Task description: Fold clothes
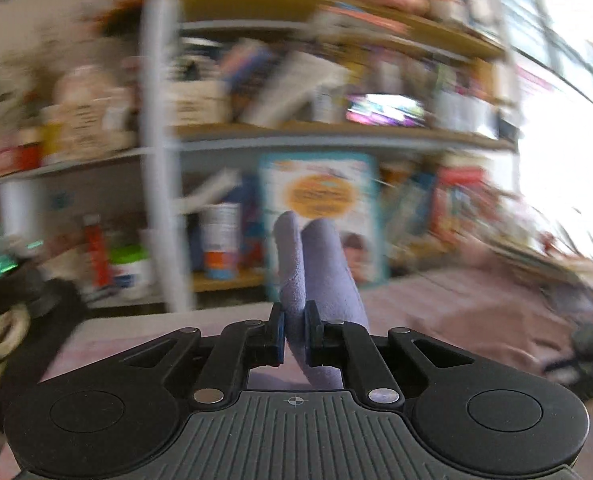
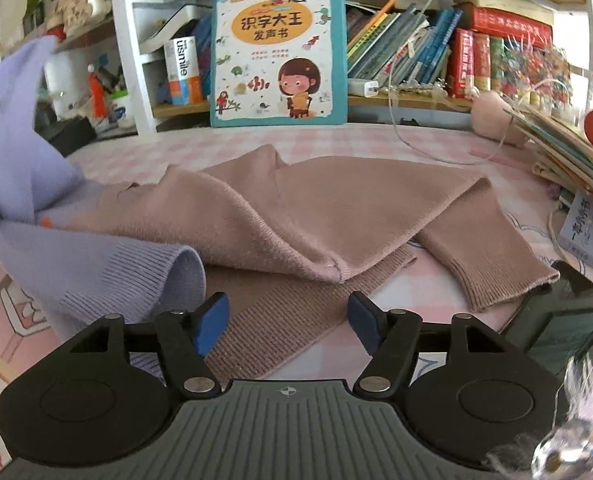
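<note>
The left gripper [image 1: 295, 334] is pinching the purple sweater [image 1: 316, 268] aloft; the right gripper [image 2: 287, 322] is hanging open, empty, above the pink sweater [image 2: 336, 208]. Thin grip risks slipping.

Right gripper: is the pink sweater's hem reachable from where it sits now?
Probably yes. The right gripper is open with the pink sweater hem right ahead of its fingers, flat on the table. Only the lilac sweater, lifted by the left gripper, crowds its left side.
</note>
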Motion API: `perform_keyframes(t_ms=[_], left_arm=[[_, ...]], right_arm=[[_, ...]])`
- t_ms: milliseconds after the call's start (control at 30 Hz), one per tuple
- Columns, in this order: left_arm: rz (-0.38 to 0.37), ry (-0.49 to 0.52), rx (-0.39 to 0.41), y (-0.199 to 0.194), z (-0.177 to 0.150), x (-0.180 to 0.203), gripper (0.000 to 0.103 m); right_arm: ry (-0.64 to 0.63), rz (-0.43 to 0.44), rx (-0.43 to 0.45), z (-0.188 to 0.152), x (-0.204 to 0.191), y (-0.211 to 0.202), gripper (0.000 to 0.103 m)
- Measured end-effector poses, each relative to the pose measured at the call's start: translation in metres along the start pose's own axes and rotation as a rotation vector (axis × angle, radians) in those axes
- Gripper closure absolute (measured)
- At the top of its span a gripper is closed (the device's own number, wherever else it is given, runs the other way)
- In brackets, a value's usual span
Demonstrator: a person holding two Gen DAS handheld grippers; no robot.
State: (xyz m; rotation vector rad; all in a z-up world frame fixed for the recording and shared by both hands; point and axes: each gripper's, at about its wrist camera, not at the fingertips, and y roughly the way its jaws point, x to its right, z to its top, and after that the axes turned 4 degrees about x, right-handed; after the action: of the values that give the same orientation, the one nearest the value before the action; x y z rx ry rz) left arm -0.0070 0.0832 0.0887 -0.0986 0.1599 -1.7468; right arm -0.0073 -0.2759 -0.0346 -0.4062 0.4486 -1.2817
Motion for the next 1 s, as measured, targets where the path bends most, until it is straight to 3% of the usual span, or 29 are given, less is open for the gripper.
perform_keyframes(t_ms=[167, 267, 367, 533, 600, 700, 867, 967, 1000], left_arm=[[0.295, -0.113, 0.021, -0.029, -0.009, -0.072, 0.095], [0.487, -0.105, 0.019, -0.048, -0.016, -0.107, 0.095], [0.597, -0.094, -0.018, -0.06, -0.023, -0.131, 0.094], [0.72, 0.023, -0.109, -0.05, -0.034, -0.127, 0.078], [0.651, 0.069, -0.111, -0.047, -0.033, -0.108, 0.069], [0.442, 0.098, -0.126, -0.038, -0.031, -0.072, 0.057], [0.048, 0.1, -0.182, -0.02, -0.041, 0.0, 0.053], [-0.087, 0.172, -0.201, -0.025, -0.049, 0.039, 0.053], [-0.13, 0.198, -0.207, -0.028, -0.052, 0.052, 0.047]], right_arm=[[0.012, 0.009, 0.004, -0.001, 0.003, 0.001, 0.037], [0.007, 0.007, 0.004, -0.001, 0.002, 0.002, 0.037], [0.001, 0.004, 0.004, -0.002, 0.001, 0.002, 0.036], [-0.009, -0.002, 0.001, -0.003, -0.001, 0.003, 0.036], [-0.016, -0.006, -0.001, -0.003, -0.002, 0.004, 0.036], [-0.024, -0.011, -0.002, -0.004, -0.003, 0.004, 0.036], [-0.033, -0.006, 0.011, -0.005, -0.004, 0.002, 0.038], [-0.099, 0.011, 0.045, -0.004, -0.01, -0.008, 0.039], [-0.137, 0.005, 0.064, -0.003, -0.012, -0.014, 0.039]])
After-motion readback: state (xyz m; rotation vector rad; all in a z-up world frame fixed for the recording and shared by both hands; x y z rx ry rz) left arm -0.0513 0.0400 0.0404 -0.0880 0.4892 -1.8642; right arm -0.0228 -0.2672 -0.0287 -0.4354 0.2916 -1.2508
